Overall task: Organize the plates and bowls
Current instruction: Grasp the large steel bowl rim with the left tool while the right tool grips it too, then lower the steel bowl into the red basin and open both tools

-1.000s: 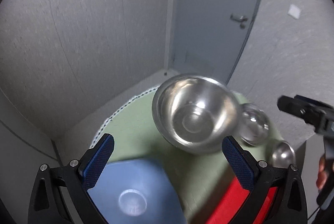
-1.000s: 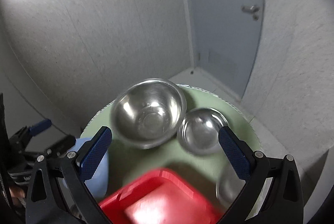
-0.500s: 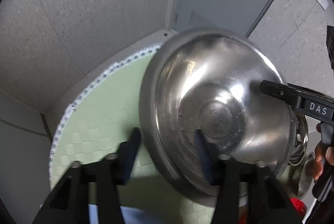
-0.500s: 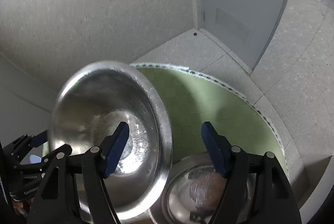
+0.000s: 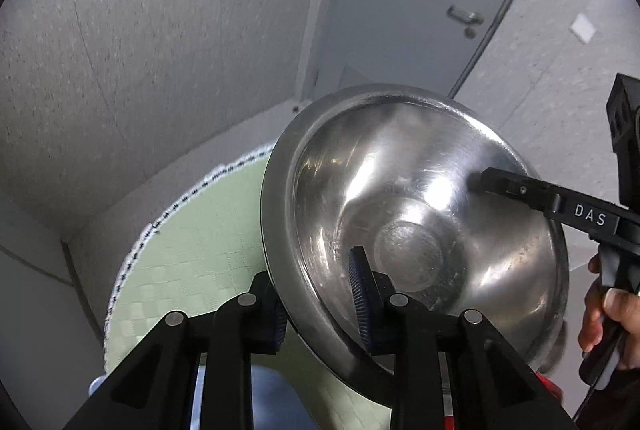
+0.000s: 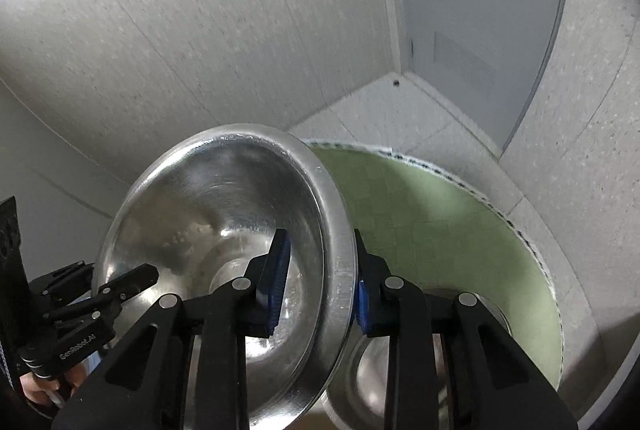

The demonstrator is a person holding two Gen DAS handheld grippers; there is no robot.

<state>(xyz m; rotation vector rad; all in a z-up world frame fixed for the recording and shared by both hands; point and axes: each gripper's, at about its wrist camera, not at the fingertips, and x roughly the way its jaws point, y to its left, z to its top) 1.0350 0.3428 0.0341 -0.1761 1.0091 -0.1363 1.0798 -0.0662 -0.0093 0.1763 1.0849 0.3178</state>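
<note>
Both tools have just been closing, and each now clamps the rim of the large steel bowl (image 5: 416, 230). A sec ago both stood wide open, well short of the bowl, with nothing between the pads.

Left tool (image 5: 320, 304): clenched on the bowl's near-left rim, one pad inside the wall, the other outside. Right tool (image 6: 318, 282): clenched on the opposite rim, same arrangement, inner pad on the inside wall, outer pad against the flange. In the left wrist view the right tool's inner finger (image 5: 516, 187) shows reaching in over the far-right wall; a hand (image 5: 608, 314) grips its handle.

Bowl position: over the round green mat (image 5: 192, 238) on the table, tilted toward the left camera. Whether its base rests on the mat or is already clear, cannot tell.

A smaller steel bowl (image 6: 372, 374) sits just right of and below the large one, partly hidden by the tool. Blue item (image 5: 272, 398) and a sliver of red item (image 5: 548, 386) lie near edge.

Meaning for task: two-point grip established, so approach phase is done; next step is probably lift and transfer for nesting. Thin slick rim, so slip risk if the two hands move unevenly.
</note>
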